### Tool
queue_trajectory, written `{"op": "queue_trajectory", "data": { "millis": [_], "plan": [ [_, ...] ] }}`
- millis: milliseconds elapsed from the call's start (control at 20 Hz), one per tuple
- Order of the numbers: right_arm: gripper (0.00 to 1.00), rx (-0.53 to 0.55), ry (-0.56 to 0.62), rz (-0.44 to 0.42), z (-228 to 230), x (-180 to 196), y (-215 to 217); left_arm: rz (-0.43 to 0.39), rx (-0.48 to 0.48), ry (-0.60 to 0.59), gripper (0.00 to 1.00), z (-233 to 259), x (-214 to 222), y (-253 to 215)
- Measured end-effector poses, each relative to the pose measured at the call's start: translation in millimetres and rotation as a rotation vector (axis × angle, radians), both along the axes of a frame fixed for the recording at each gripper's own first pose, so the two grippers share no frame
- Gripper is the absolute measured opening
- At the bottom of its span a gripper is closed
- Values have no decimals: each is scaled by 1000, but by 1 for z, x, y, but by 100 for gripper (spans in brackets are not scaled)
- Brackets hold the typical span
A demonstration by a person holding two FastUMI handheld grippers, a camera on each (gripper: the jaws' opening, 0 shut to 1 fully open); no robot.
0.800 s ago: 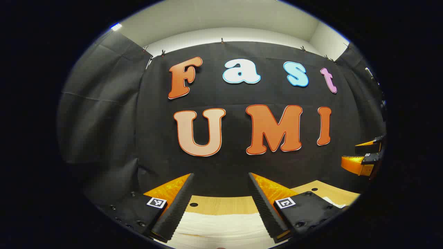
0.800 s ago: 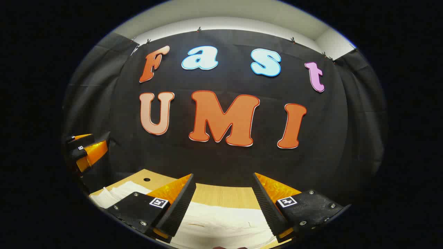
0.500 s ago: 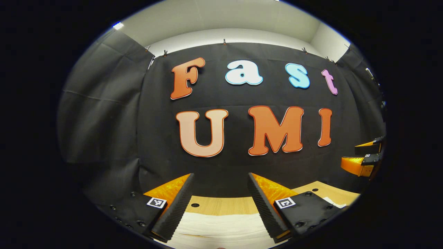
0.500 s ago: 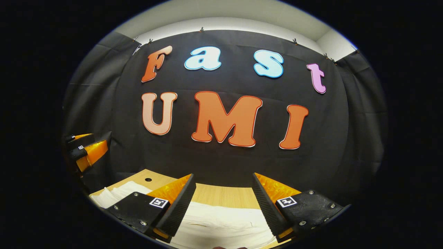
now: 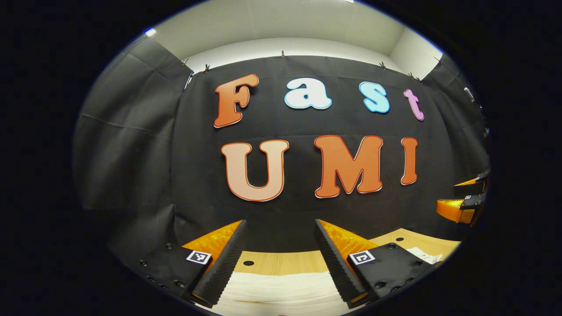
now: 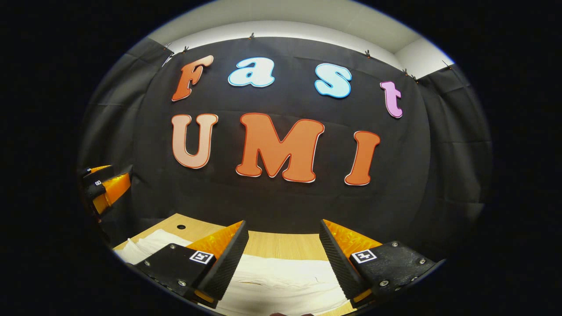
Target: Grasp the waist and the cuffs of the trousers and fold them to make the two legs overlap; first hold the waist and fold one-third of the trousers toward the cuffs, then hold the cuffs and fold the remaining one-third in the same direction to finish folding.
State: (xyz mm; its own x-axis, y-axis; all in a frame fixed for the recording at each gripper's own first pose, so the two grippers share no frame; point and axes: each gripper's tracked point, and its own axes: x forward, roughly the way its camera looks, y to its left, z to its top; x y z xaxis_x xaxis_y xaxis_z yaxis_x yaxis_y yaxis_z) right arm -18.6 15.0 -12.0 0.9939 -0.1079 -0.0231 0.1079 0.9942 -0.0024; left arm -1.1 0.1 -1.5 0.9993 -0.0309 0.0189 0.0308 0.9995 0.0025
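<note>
In the left gripper view, the left hand-held gripper [image 5: 279, 259] stands released at the bottom centre of the frame, its two fingers [image 5: 221, 265] spread wide with nothing between them. Below and between them lie the white trousers [image 5: 281, 287], flat on the pale wooden table [image 5: 285, 261], whose far edge meets the black cloth wall [image 5: 131, 145] across the middle of the frame. A small round hole [image 5: 248, 263] marks the table just past the cloth of the trousers. At the far right edge of this frame, the right hand-held gripper [image 5: 467, 197] hangs above the table, well apart from the left one.

In the right gripper view, the left hand-held gripper [image 6: 103, 186] shows at the far left edge, raised above the table [image 6: 281, 243]. The trousers [image 6: 281, 281] stretch from the lower left toward the bottom centre, lightly creased, lying flat on the wood. The right hand-held gripper [image 6: 283, 259] sits at the bottom centre, likewise released, its fingers [image 6: 226, 265] apart over the white cloth and gripping nothing. Whether either gripper's fingertips touch the trousers cannot be told.
</note>
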Motion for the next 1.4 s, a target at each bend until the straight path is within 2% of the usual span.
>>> {"op": "queue_trajectory", "data": {
  "millis": [300,600,750,900,1050,1200,1400],
  "plan": [
    [98,-14,20,-63,-5,-4,-4,-41,-8,-2,98,-1,1,-6],
    [98,-7,68,-54,-27,11,-25,-17,-36,50,98,-10,-1,-6],
    [98,79,133,-23,-56,24,-40,26,-150,188,99,-31,-14,-15],
    [99,144,212,-34,-86,35,-68,100,-183,282,98,-46,-26,-10],
    [98,169,335,-31,-125,39,-95,130,-238,390,97,-67,-33,-13],
    [99,220,453,-36,-169,34,-122,172,-328,511,98,-76,-54,-20],
    [98,279,618,-8,-221,19,-133,240,-498,755,99,-100,-91,-35]
  ]
}}
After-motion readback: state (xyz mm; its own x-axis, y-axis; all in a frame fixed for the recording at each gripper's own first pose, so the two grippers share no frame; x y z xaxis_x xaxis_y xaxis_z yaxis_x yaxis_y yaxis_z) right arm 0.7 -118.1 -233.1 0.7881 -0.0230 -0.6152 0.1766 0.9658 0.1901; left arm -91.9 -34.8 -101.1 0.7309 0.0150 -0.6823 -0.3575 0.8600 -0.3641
